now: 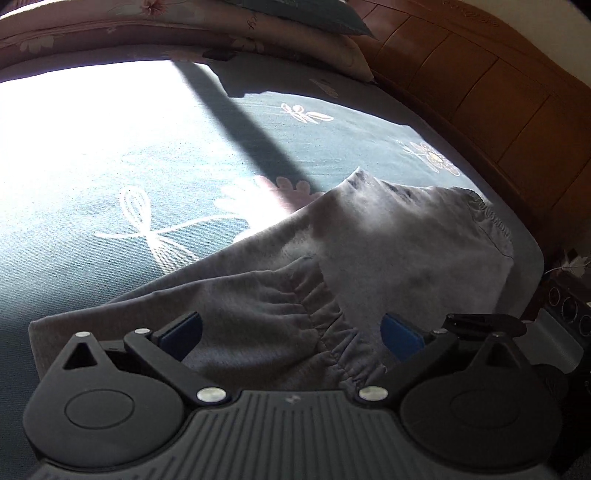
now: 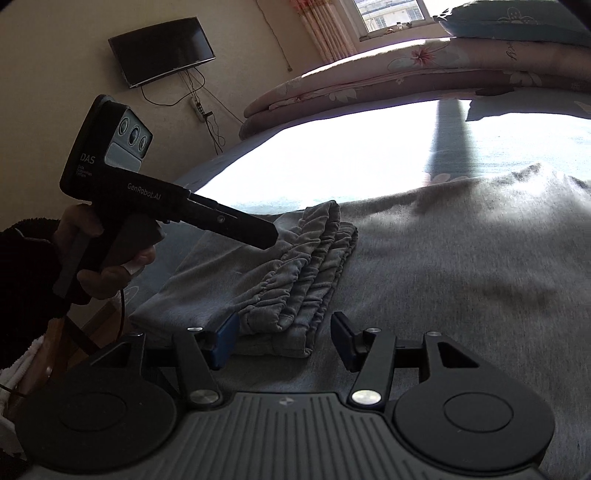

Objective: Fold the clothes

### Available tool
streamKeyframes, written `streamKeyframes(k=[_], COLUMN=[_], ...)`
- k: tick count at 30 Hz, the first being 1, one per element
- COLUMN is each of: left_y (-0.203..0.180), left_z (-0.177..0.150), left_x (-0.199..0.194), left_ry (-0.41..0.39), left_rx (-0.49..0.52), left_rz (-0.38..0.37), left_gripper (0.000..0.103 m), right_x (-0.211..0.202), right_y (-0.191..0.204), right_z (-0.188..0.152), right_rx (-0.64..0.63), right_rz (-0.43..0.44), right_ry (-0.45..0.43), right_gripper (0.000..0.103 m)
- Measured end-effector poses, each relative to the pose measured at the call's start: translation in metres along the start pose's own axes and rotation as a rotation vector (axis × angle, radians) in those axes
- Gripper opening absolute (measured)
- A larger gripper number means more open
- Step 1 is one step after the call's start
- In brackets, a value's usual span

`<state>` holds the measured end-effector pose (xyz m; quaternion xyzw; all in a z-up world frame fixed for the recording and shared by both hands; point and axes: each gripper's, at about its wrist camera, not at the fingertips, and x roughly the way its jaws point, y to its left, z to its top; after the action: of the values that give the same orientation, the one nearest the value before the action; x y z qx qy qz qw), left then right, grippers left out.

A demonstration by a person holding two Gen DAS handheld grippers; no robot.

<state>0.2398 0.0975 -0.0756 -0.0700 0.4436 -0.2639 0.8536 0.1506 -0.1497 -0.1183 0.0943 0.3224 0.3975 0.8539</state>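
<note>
A grey sweat garment point(image 1: 388, 251) lies partly folded on the bed, with its gathered elastic hems point(image 2: 306, 266) stacked on top of the wider grey cloth point(image 2: 461, 280). My left gripper point(image 1: 291, 336) hovers over the gathered part point(image 1: 295, 306), jaws wide open and holding nothing. From the right wrist view, a hand holds it with its tip point(image 2: 267, 236) just above the hems. My right gripper point(image 2: 282, 343) is open low over the near end of the hem stack. Its blue pad point(image 2: 221, 343) is beside the fold, and the other finger stands apart from the cloth.
The teal flowered bedsheet point(image 1: 166, 192) has a bright sunlit patch. Folded pink quilts point(image 2: 369, 81) and a pillow point(image 2: 517, 22) lie at the far side. A wooden headboard point(image 1: 498, 96) runs along the right edge. A wall TV point(image 2: 162, 48) and a window point(image 2: 391, 14) are beyond.
</note>
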Motion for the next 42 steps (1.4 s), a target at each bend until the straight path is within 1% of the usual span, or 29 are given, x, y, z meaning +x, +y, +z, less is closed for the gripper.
streamKeyframes(k=[2, 3, 5, 6, 7, 10, 13, 15, 16, 19, 21, 23, 26, 27, 29, 31, 32, 34, 35, 36, 37, 38, 39, 40, 41, 42], left_y=[0.001, 0.002, -0.002, -0.005, -0.007, 0.003, 0.031, 0.052, 0.064, 0.069, 0.06, 0.049, 0.039, 0.041, 0.047, 0.063, 0.071, 0.075, 0.076, 0.077, 0.077, 0.077, 0.076, 0.075, 0.074, 0.073], left_z=[-0.001, -0.005, -0.01, -0.007, -0.005, 0.005, 0.012, 0.008, 0.002, -0.012, -0.014, -0.018, -0.028, -0.03, -0.034, -0.04, -0.043, -0.05, -0.052, -0.054, -0.056, -0.057, -0.058, -0.059, -0.06, -0.061], left_x=[0.008, 0.019, 0.028, 0.025, 0.021, -0.007, -0.027, -0.024, -0.015, -0.01, -0.013, -0.021, -0.029, -0.03, -0.032, -0.029, -0.027, -0.031, -0.033, -0.034, -0.034, -0.034, -0.034, -0.034, -0.034, -0.034], left_ry=[0.019, 0.053, 0.064, 0.068, 0.072, 0.014, -0.012, 0.025, 0.061, 0.068, 0.067, 0.029, -0.006, -0.007, -0.01, 0.005, 0.011, -0.026, -0.032, -0.042, -0.05, -0.054, -0.054, -0.054, -0.056, -0.058], left_rx=[-0.037, -0.058, -0.038, -0.019, 0.0, 0.016, -0.026, -0.089, -0.132, -0.106, -0.087, -0.045, 0.007, 0.023, 0.046, 0.015, -0.006, -0.005, 0.001, 0.002, 0.003, 0.012, 0.022, 0.035, 0.048, 0.06], left_rz=[-0.042, -0.053, -0.018, -0.01, -0.002, 0.067, 0.131, 0.126, 0.149, 0.167, 0.203, 0.213, 0.2, 0.211, 0.229, 0.207, 0.194, 0.158, 0.151, 0.141, 0.136, 0.134, 0.134, 0.134, 0.133, 0.132], left_gripper=[0.102, 0.102, 0.102, 0.102, 0.102, 0.102, 0.102, 0.102, 0.102, 0.102, 0.102, 0.102, 0.102, 0.102, 0.102, 0.102, 0.102, 0.102, 0.102, 0.102, 0.102, 0.102, 0.102, 0.102, 0.102, 0.102], right_x=[-0.004, -0.005, -0.006, -0.007, -0.009, -0.012, -0.011, -0.01, -0.01, -0.009, -0.008, -0.009, -0.016, -0.017, -0.012, 0.001, 0.012, 0.042, 0.058, 0.082, 0.1, 0.126, 0.147, 0.164, 0.187, 0.206], right_y=[-0.007, -0.009, -0.014, -0.017, -0.019, -0.026, -0.033, -0.036, -0.036, -0.036, -0.036, -0.04, -0.049, -0.052, -0.052, -0.047, -0.043, -0.03, -0.023, -0.01, 0.001, 0.018, 0.031, 0.04, 0.051, 0.059], right_z=[0.0, 0.001, 0.001, 0.001, 0.001, 0.0, 0.0, 0.0, 0.0, 0.001, 0.001, 0.006, 0.023, 0.034, 0.065, 0.101, 0.12, 0.158, 0.171, 0.187, 0.196, 0.203, 0.205, 0.205, 0.202, 0.198], right_rx=[0.011, 0.015, 0.03, 0.037, 0.044, 0.069, 0.101, 0.11, 0.108, 0.103, 0.099, 0.122, 0.192, 0.203, 0.165, 0.112, 0.097, 0.061, 0.041, 0.0, -0.041, -0.11, -0.165, -0.204, -0.246, -0.278], right_rz=[-0.008, -0.019, -0.029, -0.035, -0.041, -0.06, -0.068, -0.072, -0.071, -0.068, -0.065, -0.058, -0.031, -0.003, 0.054, 0.123, 0.166, 0.25, 0.287, 0.337, 0.368, 0.41, 0.43, 0.445, 0.476, 0.489], right_ry=[-0.031, -0.037, -0.051, -0.058, -0.066, -0.088, -0.084, -0.08, -0.077, -0.069, -0.064, -0.056, -0.056, -0.041, 0.024, 0.084, 0.126, 0.201, 0.237, 0.28, 0.308, 0.354, 0.384, 0.411, 0.466, 0.51], right_gripper=[0.063, 0.064, 0.065, 0.065, 0.068, 0.071, 0.072, 0.072, 0.072, 0.073, 0.074, 0.074, 0.075, 0.078, 0.08, 0.082, 0.082, 0.082, 0.082, 0.082, 0.082, 0.082, 0.082, 0.082, 0.082, 0.082])
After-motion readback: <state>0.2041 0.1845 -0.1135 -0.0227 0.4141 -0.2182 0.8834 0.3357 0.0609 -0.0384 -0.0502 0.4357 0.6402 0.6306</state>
